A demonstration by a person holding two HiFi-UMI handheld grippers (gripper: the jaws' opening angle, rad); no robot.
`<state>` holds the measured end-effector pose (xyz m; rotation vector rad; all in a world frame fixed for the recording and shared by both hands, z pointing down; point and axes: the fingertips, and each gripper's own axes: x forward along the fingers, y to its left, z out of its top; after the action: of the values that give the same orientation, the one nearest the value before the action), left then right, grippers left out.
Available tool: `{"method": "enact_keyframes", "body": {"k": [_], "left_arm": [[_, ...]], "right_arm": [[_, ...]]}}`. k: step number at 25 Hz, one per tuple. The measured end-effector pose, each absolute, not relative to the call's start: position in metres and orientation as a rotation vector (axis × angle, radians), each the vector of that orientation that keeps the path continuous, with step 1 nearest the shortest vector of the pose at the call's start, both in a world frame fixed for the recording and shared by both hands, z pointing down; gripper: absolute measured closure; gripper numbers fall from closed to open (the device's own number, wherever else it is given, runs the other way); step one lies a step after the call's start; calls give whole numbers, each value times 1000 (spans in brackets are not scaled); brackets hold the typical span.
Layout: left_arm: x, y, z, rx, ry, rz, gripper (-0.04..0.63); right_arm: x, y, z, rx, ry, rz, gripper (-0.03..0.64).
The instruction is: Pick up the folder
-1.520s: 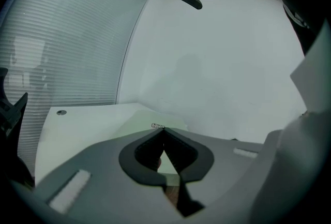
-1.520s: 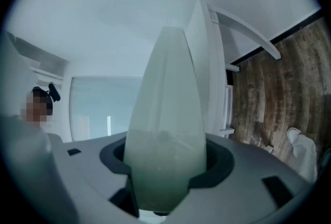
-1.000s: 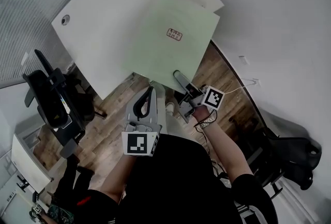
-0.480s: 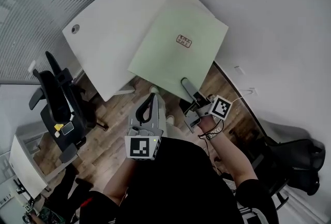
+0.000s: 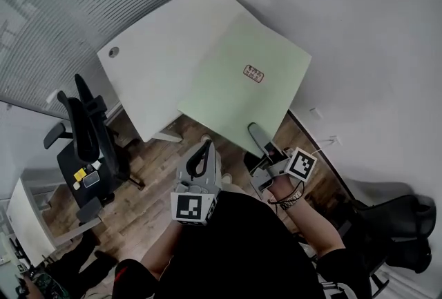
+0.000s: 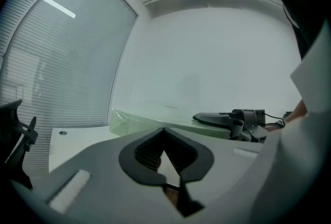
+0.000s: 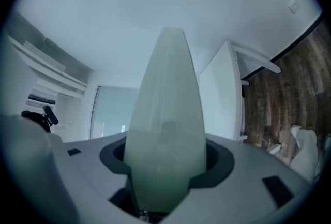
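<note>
A pale green folder (image 5: 242, 83) with a small label lies over the right part of a white table (image 5: 152, 63), and its right corner juts past the table's edge. My right gripper (image 5: 254, 130) is shut on the folder's near edge. In the right gripper view the folder (image 7: 165, 114) fills the gap between the jaws of my right gripper (image 7: 165, 158). My left gripper (image 5: 206, 146) hangs over the floor in front of the table, shut and holding nothing. In the left gripper view its tips (image 6: 164, 132) meet, with the folder (image 6: 139, 119) and the right gripper (image 6: 199, 117) beyond.
A black office chair (image 5: 86, 139) stands left of the table on the wooden floor (image 5: 152, 173). Another dark chair (image 5: 394, 222) sits at the lower right. A blind-covered glass wall (image 5: 69, 7) runs along the left, and a white wall lies behind the table.
Both grippers have come up and forward. The right one carries the folder's near edge with it. The left stays shut and apart from the folder.
</note>
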<state>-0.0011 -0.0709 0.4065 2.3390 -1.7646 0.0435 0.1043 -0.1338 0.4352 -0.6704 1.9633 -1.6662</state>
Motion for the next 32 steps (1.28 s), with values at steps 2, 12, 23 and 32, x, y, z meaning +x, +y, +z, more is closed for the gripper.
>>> {"method": "enact_keyframes", "body": {"k": [2,12,23,32], "left_arm": [[3,-65,400,2342,-1756,22,591],[5,-32,381,2354,-1811,-9,591],[7,1,382,2331,-1839,-8,591],[3,26,391,2287,-1864,35,591]], "right_arm": [[108,-126,423,-670,1964,-1660,344],[125,-76,388,-734,1970,-1587,344],[129,-30,377,-672,1954,-1476,344],[130,-7,392,-657,1890,-1519,344]]}}
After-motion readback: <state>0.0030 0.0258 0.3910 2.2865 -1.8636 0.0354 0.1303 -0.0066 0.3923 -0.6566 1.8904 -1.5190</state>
